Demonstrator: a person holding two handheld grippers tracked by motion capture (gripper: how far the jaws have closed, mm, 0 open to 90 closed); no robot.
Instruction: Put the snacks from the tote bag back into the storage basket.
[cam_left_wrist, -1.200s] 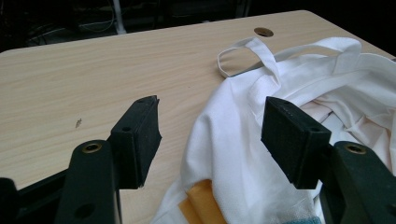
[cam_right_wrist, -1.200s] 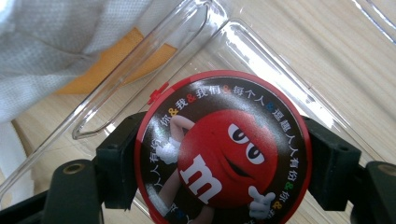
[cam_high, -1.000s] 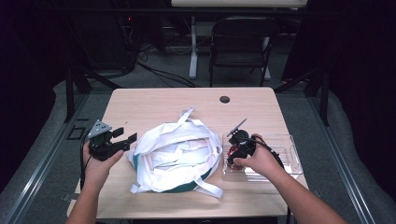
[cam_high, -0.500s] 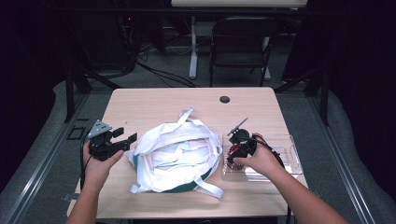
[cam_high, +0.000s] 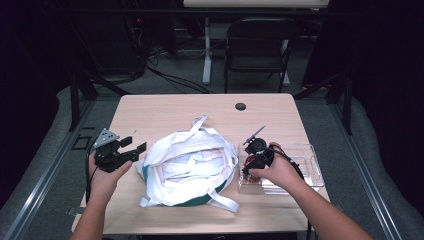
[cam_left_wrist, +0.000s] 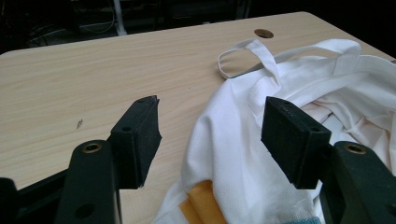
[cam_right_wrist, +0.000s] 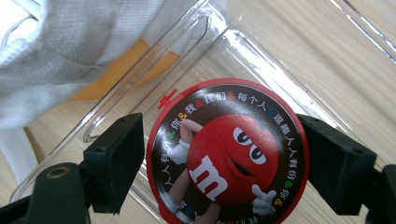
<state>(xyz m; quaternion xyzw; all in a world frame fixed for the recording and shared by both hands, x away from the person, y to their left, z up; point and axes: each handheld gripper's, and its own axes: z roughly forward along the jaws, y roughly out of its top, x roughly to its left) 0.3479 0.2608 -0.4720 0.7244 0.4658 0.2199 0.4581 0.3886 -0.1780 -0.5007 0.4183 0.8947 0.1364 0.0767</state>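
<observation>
A round red candy tin (cam_right_wrist: 226, 158) with a cartoon lid lies in a clear plastic tray (cam_right_wrist: 205, 28) at the table's right. My right gripper (cam_right_wrist: 222, 123) points down into that tray (cam_high: 305, 165). Its jaws have just been opening and now stand either side of the tin, the left pad a little off its rim. In the high view the right gripper (cam_high: 248, 170) sits at the tray's left end. A crumpled white tote bag (cam_high: 185, 165) fills the table's middle. My left gripper (cam_high: 136, 145) is open at the bag's left edge, with bag cloth (cam_left_wrist: 233, 140) below its jaws (cam_left_wrist: 211, 105).
The wooden table (cam_high: 165, 110) has a cable hole (cam_high: 240, 106) at its far side. The bag's strap loops lie toward that hole (cam_left_wrist: 264, 33). A black chair (cam_high: 257, 45) stands beyond the table. Orange and teal patches show under the bag's near edge.
</observation>
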